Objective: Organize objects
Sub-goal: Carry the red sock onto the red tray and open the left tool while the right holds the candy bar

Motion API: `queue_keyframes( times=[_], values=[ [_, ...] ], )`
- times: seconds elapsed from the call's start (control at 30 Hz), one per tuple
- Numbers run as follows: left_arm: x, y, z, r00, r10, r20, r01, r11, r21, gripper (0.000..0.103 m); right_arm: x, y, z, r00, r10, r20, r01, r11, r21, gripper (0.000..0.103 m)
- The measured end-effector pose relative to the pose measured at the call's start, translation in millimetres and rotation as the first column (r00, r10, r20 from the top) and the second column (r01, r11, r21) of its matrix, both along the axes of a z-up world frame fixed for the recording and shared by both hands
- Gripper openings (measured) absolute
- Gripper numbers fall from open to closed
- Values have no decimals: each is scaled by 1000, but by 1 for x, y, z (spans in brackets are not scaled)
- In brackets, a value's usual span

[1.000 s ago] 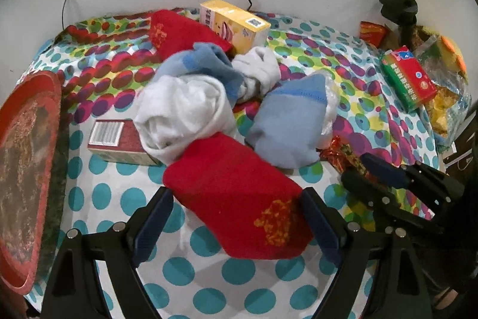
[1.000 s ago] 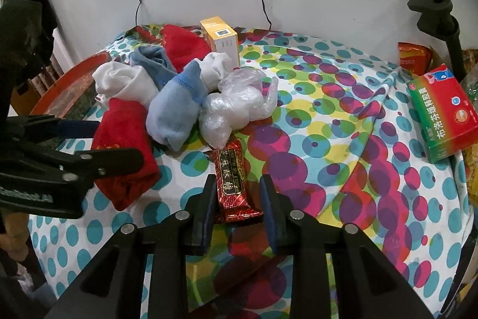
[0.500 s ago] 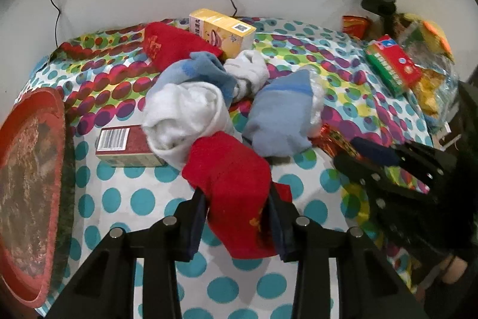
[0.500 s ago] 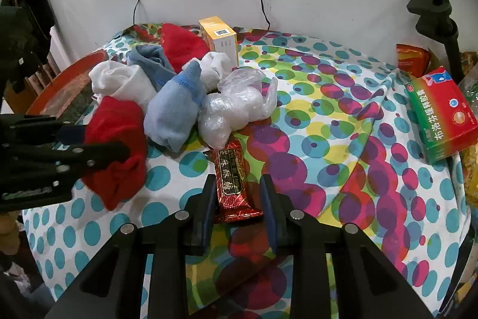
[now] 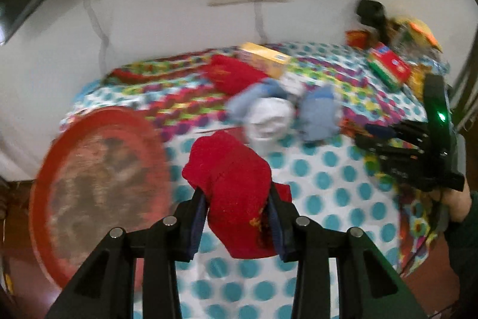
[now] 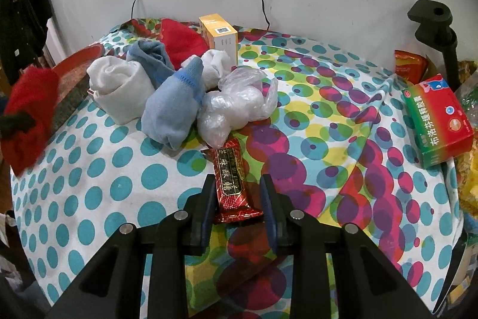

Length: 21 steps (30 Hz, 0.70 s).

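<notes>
Red sock (image 5: 236,187) is clamped in the left gripper (image 5: 237,217) and hangs clear above the polka-dot cloth of the table (image 5: 325,184), over the table's left part. Its bulk bunches above the pads; a short tail droops below them. Jaws closed down within the last second, and the sock is between them, squeezed narrow. Left-wrist view is smeared with blur, so fine detail is poor.

Key relation: the round red tray (image 5: 98,193) sits at the table's left edge, just left of the lifted sock as the left wrist camera sees it. Judgement: the tray is the likely drop spot, a short sideways carry for the left hand, which is much the nearer of the two.

Right gripper (image 6: 237,199) rests low near the table's front edge. Its jaws are drawn in close on either side of the red snack bar (image 6: 230,178), whose long axis runs straight away from the gripper, parallel to the fingers. The near end of the wrapper lies between the pads; I read this as a grasp, bar not lifted.

Remaining pile, mid-table toward the back edge: white sock (image 6: 119,85), blue sock (image 6: 176,106), crumpled plastic bag (image 6: 236,103), yellow box (image 6: 219,35).
</notes>
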<state>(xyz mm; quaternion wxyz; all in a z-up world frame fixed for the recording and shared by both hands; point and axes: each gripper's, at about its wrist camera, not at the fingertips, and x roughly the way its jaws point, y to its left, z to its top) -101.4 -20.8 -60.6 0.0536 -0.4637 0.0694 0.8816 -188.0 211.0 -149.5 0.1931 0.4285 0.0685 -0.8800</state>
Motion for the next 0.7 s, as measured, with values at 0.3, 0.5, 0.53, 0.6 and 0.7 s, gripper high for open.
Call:
queue_keyframes(
  times=[0.3, 0.5, 0.53, 0.6, 0.7],
  values=[
    [-15, -122, 8, 971, 239, -9, -239, 970, -37, 38, 2, -8, 0, 1000, -11, -8, 11, 999, 44, 28],
    [-30, -204, -12, 930, 366, 27, -364, 930, -49, 38, 1, -8, 1, 1000, -11, -9, 12, 999, 46, 28],
    [-32, -215, -15, 924, 381, 36, -379, 924, -46, 38, 1, -8, 1, 1000, -11, -9, 12, 999, 46, 27],
    [-32, -234, -20, 913, 406, 40, -404, 913, -54, 38, 1, -9, 1, 1000, -12, -11, 13, 999, 51, 27],
    [-33, -256, -27, 902, 428, 47, -424, 902, -75, 38, 1, -9, 1, 1000, -13, -11, 14, 999, 53, 28]
  ],
)
